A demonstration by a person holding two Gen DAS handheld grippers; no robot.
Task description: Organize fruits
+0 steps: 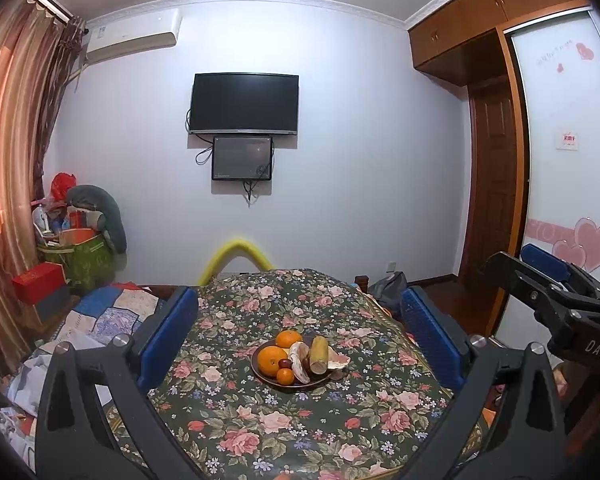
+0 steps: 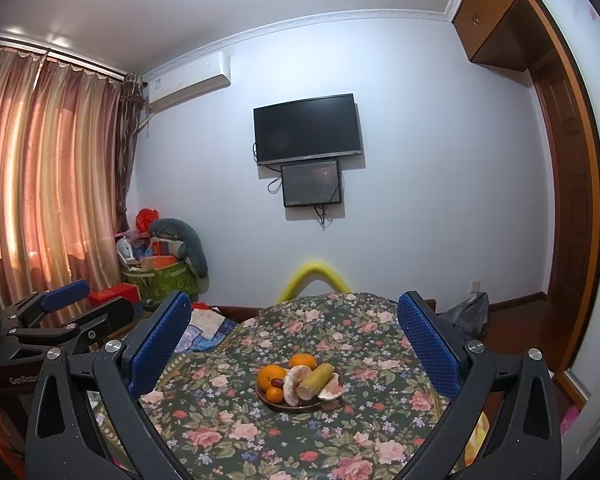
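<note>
A dark round plate [image 1: 260, 374] [image 2: 262, 396] sits mid-table on the floral cloth. It holds three oranges, the largest [image 1: 272, 360] [image 2: 272, 376] at the left, a peeled citrus piece [image 1: 300, 362] [image 2: 294, 386], a yellow-green sugarcane-like stick [image 1: 319, 354] [image 2: 316, 378], small dark red fruits [image 1: 286, 363] and a pink peel [image 1: 338, 360]. My left gripper [image 1: 300, 316] is open and empty, above and short of the plate. My right gripper [image 2: 294, 320] is open and empty, likewise short of the plate. Each gripper shows at the edge of the other's view: the right [image 1: 548, 280], the left [image 2: 72, 304].
The table [image 1: 300, 432] has a floral cloth. A yellow foam tube [image 1: 236, 256] arches behind it. A bed with patchwork bedding [image 1: 112, 316] lies left. Bags and boxes [image 1: 80, 248] fill the left corner by the curtain. A wardrobe and door [image 1: 496, 184] stand right.
</note>
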